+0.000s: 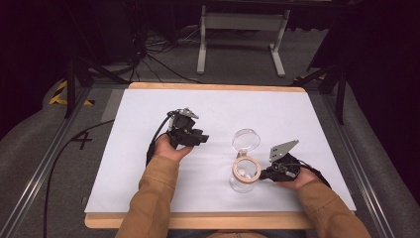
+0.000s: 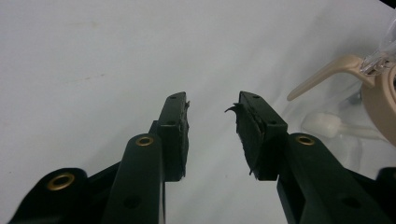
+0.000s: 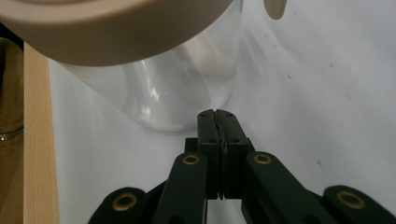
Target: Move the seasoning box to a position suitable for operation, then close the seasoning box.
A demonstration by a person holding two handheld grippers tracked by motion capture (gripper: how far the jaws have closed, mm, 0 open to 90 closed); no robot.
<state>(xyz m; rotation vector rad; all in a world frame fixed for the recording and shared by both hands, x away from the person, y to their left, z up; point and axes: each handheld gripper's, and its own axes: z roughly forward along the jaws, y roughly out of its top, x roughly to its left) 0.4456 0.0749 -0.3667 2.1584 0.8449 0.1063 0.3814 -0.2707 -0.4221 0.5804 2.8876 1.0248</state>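
Observation:
A clear jar (image 1: 243, 182) with a beige rim (image 1: 246, 167) stands near the table's front, its clear hinged lid (image 1: 246, 139) swung open behind it. My right gripper (image 1: 263, 173) sits just right of the jar. In the right gripper view its jaws (image 3: 216, 113) are pressed shut with nothing between them, tips close to the jar's glass wall (image 3: 187, 84) under the beige rim (image 3: 116, 32). My left gripper (image 1: 202, 137) is held left of the jar, apart from it. It stands open (image 2: 212, 100) and empty, with the jar's beige latch (image 2: 327, 74) off to its right.
The white table top (image 1: 148, 163) has a wooden edge (image 1: 198, 220) along the front. Beyond the far edge is a white stand (image 1: 242, 29) and cables on the floor. Metal rails (image 1: 44, 163) run along both sides.

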